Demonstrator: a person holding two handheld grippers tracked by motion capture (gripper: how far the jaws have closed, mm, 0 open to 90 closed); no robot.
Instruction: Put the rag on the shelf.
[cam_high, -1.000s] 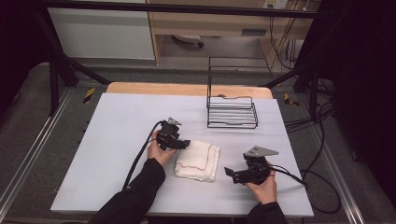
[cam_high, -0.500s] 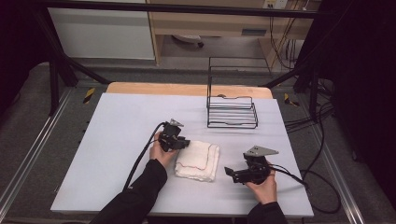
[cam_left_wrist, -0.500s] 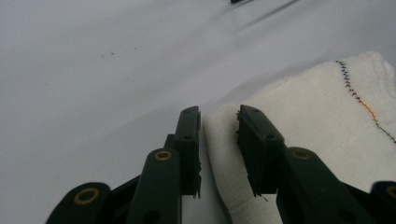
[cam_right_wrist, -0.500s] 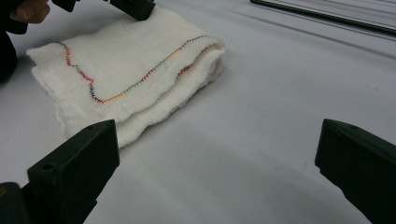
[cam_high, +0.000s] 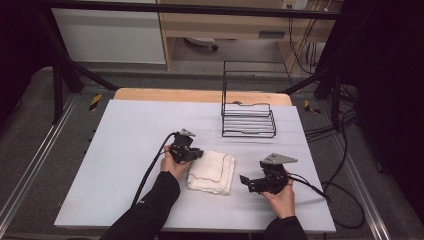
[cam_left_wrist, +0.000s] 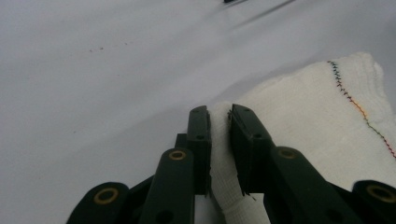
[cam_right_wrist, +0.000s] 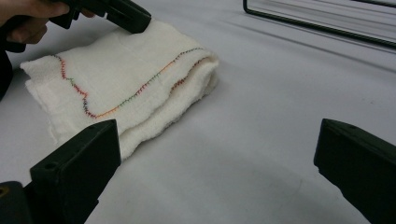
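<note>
Left gripper (cam_left_wrist: 219, 140) jaws have just been closing; they now pinch a fold at the corner of the folded white cloth (cam_high: 212, 171). The left gripper view has the fabric squeezed between both pads, so the grip looks made. Judgement: pick-up phase done on that side, and the next move is probably a lift or an unfold from that corner.

Right gripper (cam_high: 245, 181) sits at about 3 o'clock of the cloth, jaws wide apart, holding nothing and clear of the fabric. It hovers just beside the cloth's near edge, not touching.

The cloth lies flat mid-desk, folded in layers, with a coloured stitched hem. The wire rack (cam_high: 248, 120) is at roughly 1 o'clock from it, well apart, near the desk's (cam_high: 130, 130) far edge.

View differences:
- The left gripper view shows the actual pinch: fabric bunched between the pads. In the high view the gripper body covers this contact.
- The right gripper view shows the cloth's layered fold and the stitch line, plus the left gripper (cam_right_wrist: 128, 16) biting the far corner; the open right jaws frame the shot.
- The high view gives the layout of both hands, the cloth and the rack.
</note>
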